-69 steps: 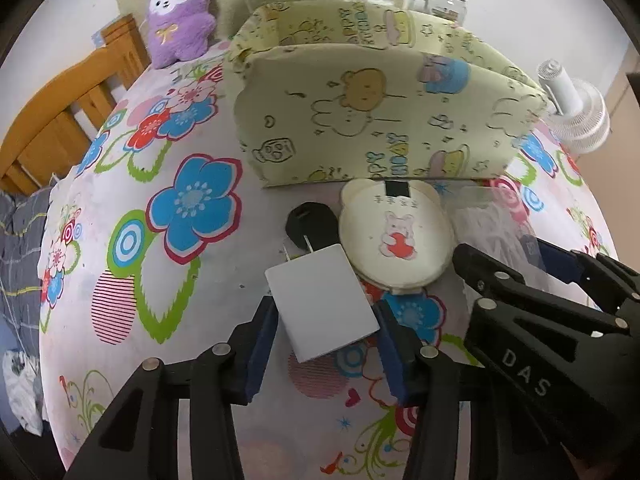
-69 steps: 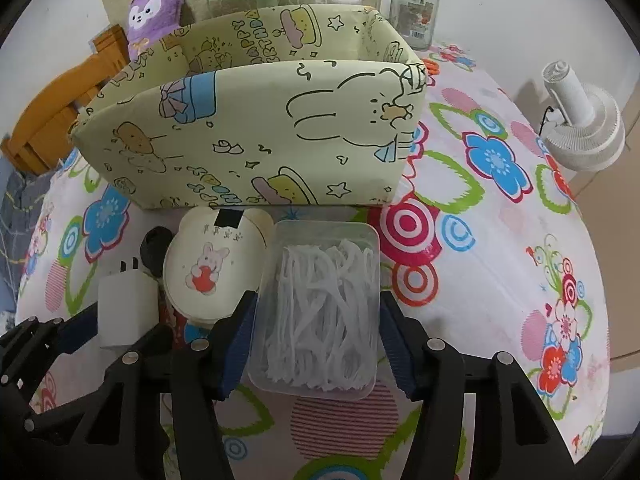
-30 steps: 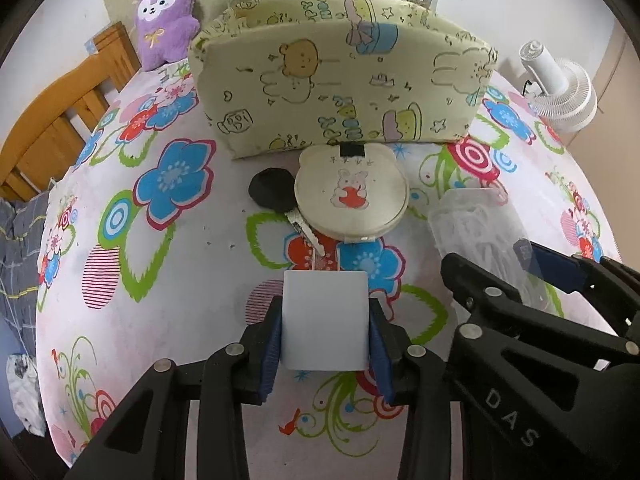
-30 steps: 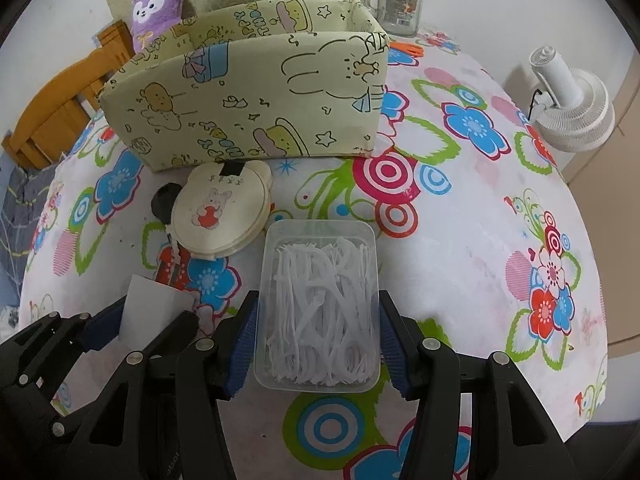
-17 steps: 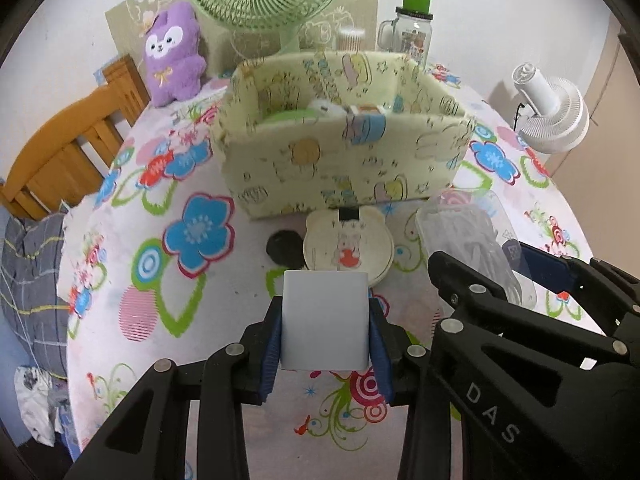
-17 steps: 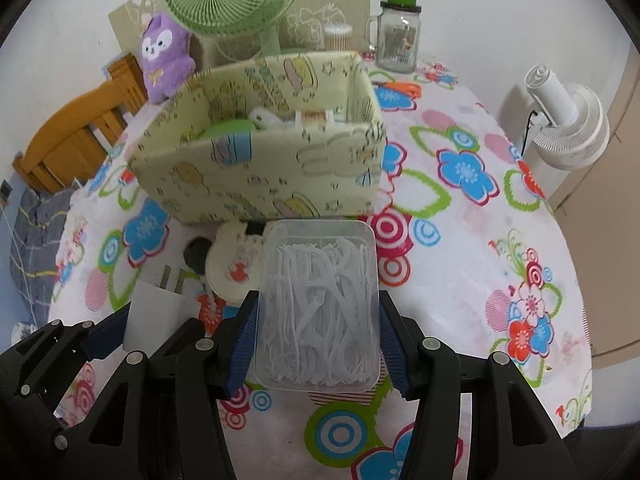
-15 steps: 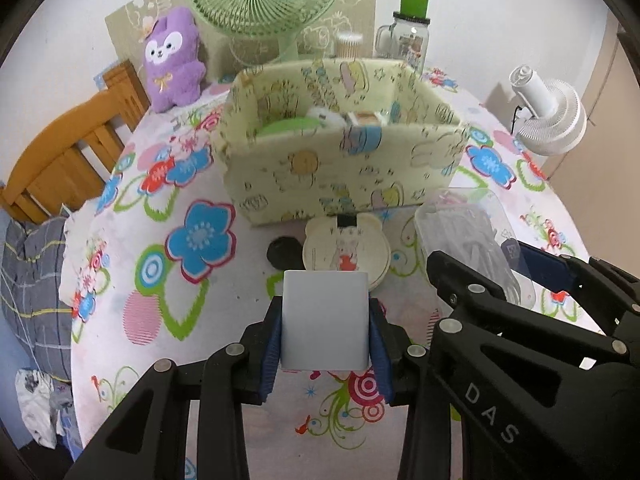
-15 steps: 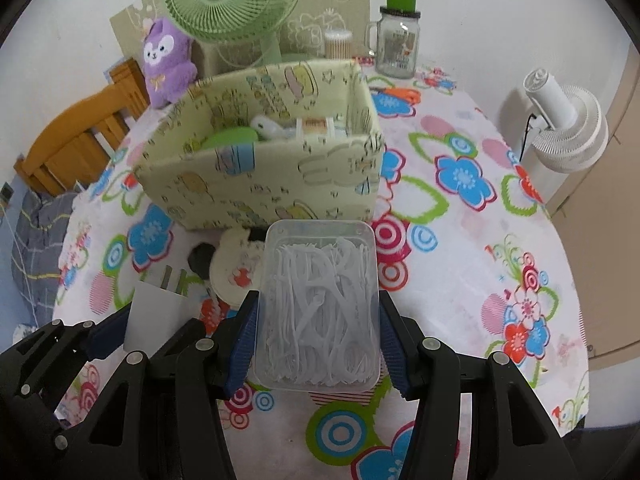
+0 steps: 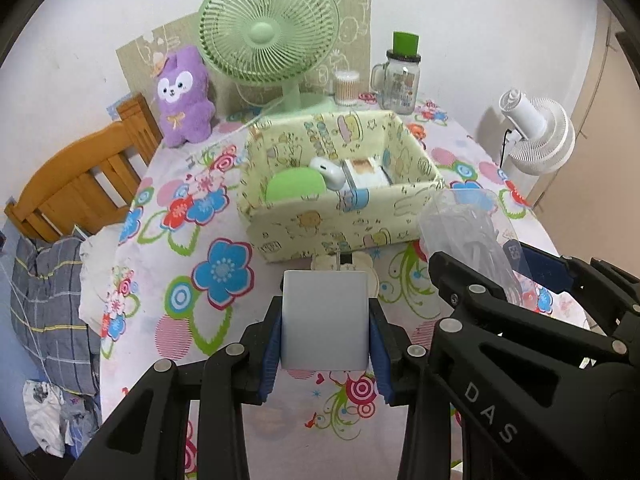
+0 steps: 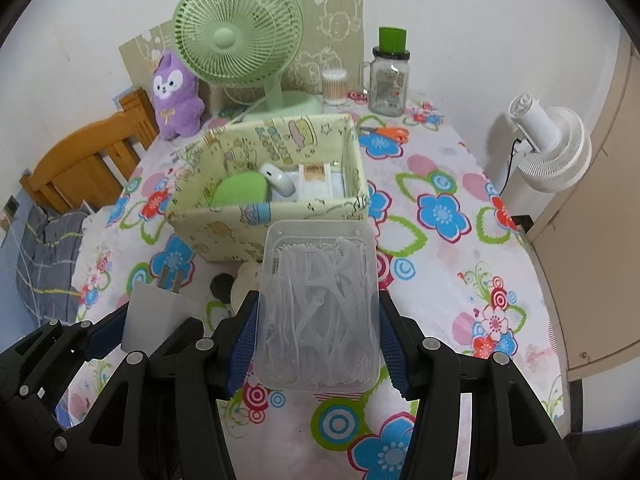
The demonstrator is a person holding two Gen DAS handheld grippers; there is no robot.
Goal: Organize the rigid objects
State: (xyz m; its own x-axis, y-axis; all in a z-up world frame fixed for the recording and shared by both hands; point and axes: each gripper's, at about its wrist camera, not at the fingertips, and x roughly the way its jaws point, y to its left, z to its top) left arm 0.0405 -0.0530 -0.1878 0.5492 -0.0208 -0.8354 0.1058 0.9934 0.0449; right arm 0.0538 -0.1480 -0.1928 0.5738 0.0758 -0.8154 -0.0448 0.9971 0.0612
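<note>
White charger (image 9: 324,320) sits clamped in your left jaws, clear floss box (image 10: 318,308) in your right; both hang lifted, the bin (image 9: 340,224) ahead. Next, carry both over its rim, then release.

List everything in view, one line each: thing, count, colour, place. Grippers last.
Bin: 1, pale yellow cartoon print, mid table.
Green disc, white earbud case, small box: 1 each, inside bin.
Round tin: 1, cream, in front of bin.
Black object: 1, beside tin.
Fan: 1, green, behind bin.
Plush: 1, purple, back left.
Jar: 1, glass, green lid, back.
Swab tub: 1, beside jar.
White fan: 1, off table's right edge.
Chair: 1, wooden, left.
Charger: 1, white, in left gripper.
Floss box: 1, clear, in right gripper.
</note>
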